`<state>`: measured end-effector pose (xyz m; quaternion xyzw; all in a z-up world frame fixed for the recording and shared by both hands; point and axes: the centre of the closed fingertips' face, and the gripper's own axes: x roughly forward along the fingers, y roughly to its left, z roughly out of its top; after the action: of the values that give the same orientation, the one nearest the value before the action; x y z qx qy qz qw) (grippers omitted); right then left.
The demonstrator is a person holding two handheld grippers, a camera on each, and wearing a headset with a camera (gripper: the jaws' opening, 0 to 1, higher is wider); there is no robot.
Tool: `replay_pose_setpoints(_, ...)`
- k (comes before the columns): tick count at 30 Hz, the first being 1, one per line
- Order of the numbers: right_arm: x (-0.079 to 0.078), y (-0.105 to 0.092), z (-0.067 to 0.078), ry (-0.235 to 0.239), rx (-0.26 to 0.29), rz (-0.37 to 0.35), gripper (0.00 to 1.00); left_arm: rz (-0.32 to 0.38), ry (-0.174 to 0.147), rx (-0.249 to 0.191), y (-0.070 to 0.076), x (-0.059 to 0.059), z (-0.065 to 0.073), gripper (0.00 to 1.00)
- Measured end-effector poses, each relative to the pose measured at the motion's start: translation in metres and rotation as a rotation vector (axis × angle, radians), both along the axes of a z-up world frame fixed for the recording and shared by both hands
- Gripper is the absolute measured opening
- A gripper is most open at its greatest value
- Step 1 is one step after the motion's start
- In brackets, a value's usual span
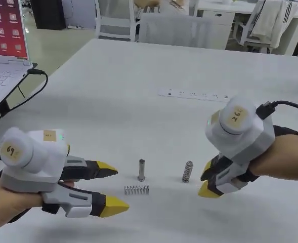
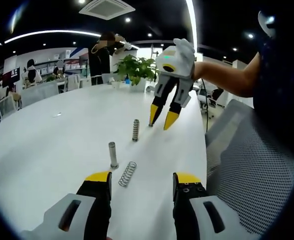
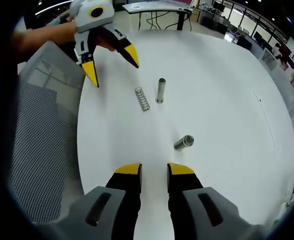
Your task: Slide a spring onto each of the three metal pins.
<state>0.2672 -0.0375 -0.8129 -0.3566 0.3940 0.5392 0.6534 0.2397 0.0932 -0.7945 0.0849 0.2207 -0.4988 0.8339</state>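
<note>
Two metal pins stand on the white table [image 1: 138,86]. One pin [image 1: 141,170] [image 2: 113,154] [image 3: 160,90] is bare. The other pin [image 1: 187,171] [image 2: 135,130] [image 3: 183,142] has a spring around it. A loose spring [image 1: 136,190] [image 2: 127,174] [image 3: 142,98] lies flat just in front of the bare pin. My left gripper [image 1: 111,186] [image 2: 142,177] [image 3: 112,66] is open, its yellow tips just left of the loose spring. My right gripper [image 1: 208,180] [image 2: 161,118] [image 3: 153,169] is open with a narrow gap, empty, just right of the sprung pin.
A laptop [image 1: 2,45] with a black cable sits at the table's left edge. A white power strip [image 1: 194,94] lies further back. Chairs stand beyond the far edge. A mesh chair [image 2: 246,165] is beside the near edge. A potted plant [image 2: 137,67] stands at one end of the table.
</note>
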Motion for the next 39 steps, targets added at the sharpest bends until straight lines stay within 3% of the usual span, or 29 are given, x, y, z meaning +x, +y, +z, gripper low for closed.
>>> replay_pose_setpoints(25, -0.036, -0.009, -0.003, 0.026, 0.041, -0.029, 0.19, -0.037, 0.065, 0.057, -0.003, 0.015, -0.027, 0.40)
replay_pose_setpoints(39, -0.040, -0.015, -0.004, 0.039, 0.059, -0.048, 0.19, -0.062, 0.063, 0.090, -0.007, 0.019, -0.037, 0.32)
